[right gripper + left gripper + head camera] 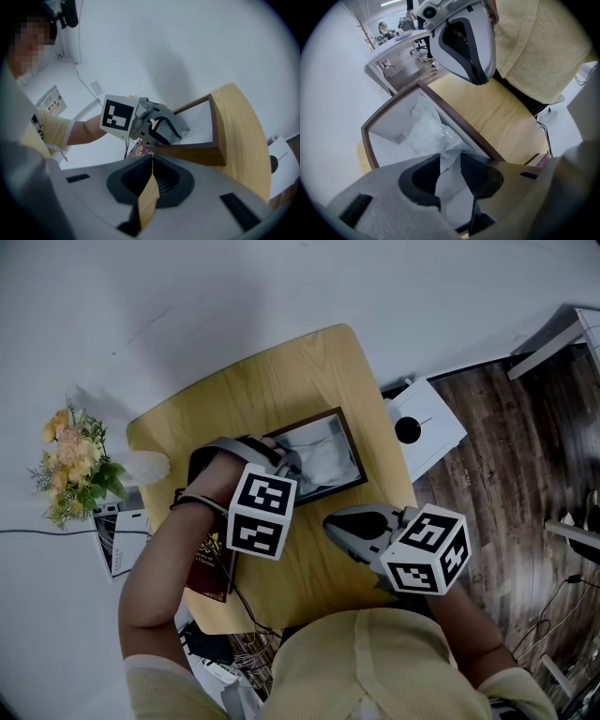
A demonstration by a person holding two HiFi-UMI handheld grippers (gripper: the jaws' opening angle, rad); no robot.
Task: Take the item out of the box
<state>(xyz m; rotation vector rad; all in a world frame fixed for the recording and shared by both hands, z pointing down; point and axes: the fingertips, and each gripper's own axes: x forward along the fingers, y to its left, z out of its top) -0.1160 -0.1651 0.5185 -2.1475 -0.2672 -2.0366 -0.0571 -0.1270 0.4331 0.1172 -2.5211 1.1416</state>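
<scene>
A shallow brown-rimmed box (349, 442) with a white lining lies on the wooden table (281, 381). In it rests a white item in crinkled clear wrap (323, 457). My left gripper (289, 463) points straight down into the box's left end. In the left gripper view its jaws (451, 159) pinch a bunched fold of the wrapped item (429, 129) inside the box (454, 115). My right gripper (342, 529) hovers over bare table in front of the box, jaws shut and empty (151, 159). It faces the box (201, 152) and the left gripper (176, 133).
A bunch of flowers (75, 465) in a white vase (145, 465) stands at the table's left edge. A dark red booklet (211, 568) lies at the front left under my left forearm. A white carton with a black dot (424, 427) sits on the floor at the right.
</scene>
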